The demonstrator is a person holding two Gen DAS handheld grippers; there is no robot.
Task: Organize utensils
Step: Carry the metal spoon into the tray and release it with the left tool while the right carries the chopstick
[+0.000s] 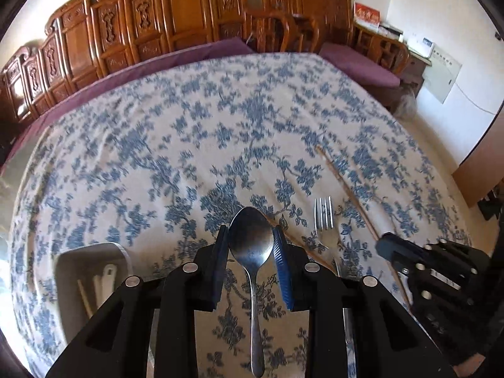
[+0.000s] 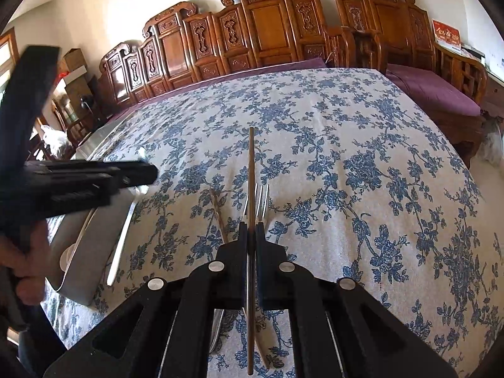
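My left gripper (image 1: 251, 231) is shut on the bowl of a steel spoon (image 1: 253, 299), whose handle hangs back toward the camera above the cloth. My right gripper (image 2: 251, 225) is shut on a brown chopstick (image 2: 251, 163) that points straight away from it. A steel fork (image 2: 262, 200) lies on the cloth just under that chopstick. A second chopstick (image 2: 217, 211) rests on the cloth to its left. In the left wrist view the fork (image 1: 324, 220) lies to the right of the spoon, and the right gripper (image 1: 386, 245) holds its chopstick (image 1: 343, 186) beyond it.
A grey tray (image 1: 94, 252) with white utensils and a chopstick inside sits at the left of the blue-flowered tablecloth (image 1: 220, 126). The same tray (image 2: 85, 252) lies under the left gripper (image 2: 152, 170), held by a hand (image 2: 25, 252). Carved wooden chairs (image 2: 267, 22) line the far side.
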